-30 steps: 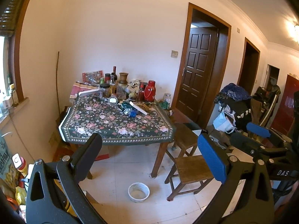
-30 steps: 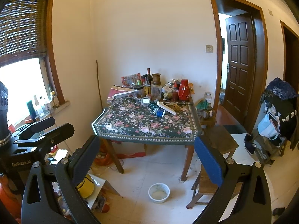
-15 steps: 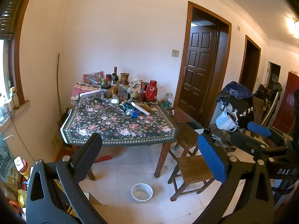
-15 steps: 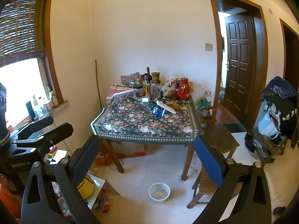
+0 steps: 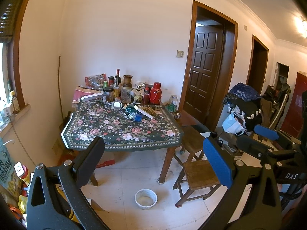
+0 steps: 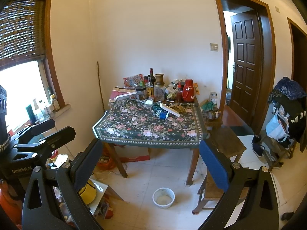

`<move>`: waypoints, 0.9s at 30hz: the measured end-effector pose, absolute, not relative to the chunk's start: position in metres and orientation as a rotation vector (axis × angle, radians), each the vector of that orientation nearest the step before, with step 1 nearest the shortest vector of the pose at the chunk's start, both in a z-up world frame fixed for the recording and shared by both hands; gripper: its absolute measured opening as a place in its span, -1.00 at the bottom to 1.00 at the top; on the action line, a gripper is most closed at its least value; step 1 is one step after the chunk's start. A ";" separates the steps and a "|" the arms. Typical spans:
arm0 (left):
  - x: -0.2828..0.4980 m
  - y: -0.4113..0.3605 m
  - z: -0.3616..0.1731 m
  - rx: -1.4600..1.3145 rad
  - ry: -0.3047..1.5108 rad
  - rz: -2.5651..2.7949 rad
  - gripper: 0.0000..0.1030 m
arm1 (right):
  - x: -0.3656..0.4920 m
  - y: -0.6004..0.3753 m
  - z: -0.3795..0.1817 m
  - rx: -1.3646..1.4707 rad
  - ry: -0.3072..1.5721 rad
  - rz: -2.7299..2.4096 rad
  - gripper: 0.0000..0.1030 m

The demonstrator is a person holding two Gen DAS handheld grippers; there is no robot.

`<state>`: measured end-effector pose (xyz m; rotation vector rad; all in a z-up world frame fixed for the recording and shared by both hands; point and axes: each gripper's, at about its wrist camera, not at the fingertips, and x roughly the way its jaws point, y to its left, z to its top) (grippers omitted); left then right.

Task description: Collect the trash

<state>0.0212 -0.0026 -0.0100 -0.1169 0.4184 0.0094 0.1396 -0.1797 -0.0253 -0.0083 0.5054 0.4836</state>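
Daylight from the blown-out window – warm ceiling lamp glaring, sharp focus, fisheye bending and dark corners

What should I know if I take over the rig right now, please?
Left gripper: open, empty, raised well short of the table.
Right gripper: open, empty, beside it.
Trash: crumpled wrappers lie mid-table, near the bottles by the wall.
Done: nothing collected yet.
Left: approach the table and pick up the wrappers. No bin is in view.

A lived-in home: floral-clothed table of bottles, wooden stools, panelled doors.
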 end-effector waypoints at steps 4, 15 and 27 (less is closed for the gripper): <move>0.030 -0.009 -0.008 -0.110 0.418 0.022 1.00 | 0.144 -0.182 -0.025 -0.005 0.502 0.493 0.94; 0.049 -0.034 -0.007 -0.119 0.399 0.060 1.00 | 0.159 -0.199 -0.026 -0.018 0.489 0.526 0.94; 0.088 -0.047 -0.004 -0.122 0.406 0.086 1.00 | 0.192 -0.213 -0.023 -0.036 0.470 0.537 0.94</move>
